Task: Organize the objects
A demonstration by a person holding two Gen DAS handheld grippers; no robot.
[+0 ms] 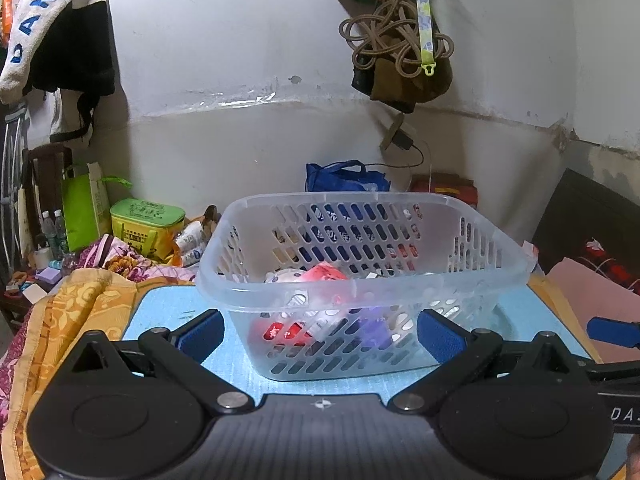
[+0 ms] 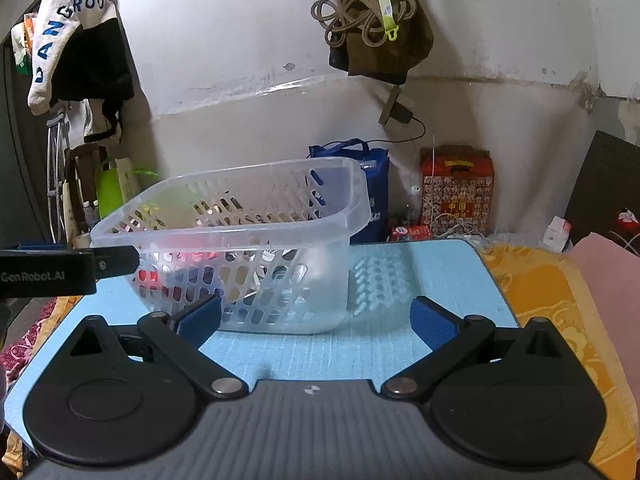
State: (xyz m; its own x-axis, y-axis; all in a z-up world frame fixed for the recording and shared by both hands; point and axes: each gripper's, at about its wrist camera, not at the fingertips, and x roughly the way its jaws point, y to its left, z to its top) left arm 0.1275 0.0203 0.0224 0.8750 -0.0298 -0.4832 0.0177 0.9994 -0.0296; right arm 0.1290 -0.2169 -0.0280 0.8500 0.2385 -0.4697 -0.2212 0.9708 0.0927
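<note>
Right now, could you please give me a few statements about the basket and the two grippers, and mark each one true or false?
1. The basket stands on the blue mat. True.
2. The basket is empty. False: several small items, one red, lie in its bottom.
3. The left gripper is open. True.
4. The right gripper is shut on the basket's rim. False: it is open and holds nothing.
5. The basket lies upside down. False: it stands upright, opening upward.

Clear slotted basket [image 1: 360,292] upright on blue mat [image 2: 432,264] (small packets [image 1: 320,274] inside)
</note>
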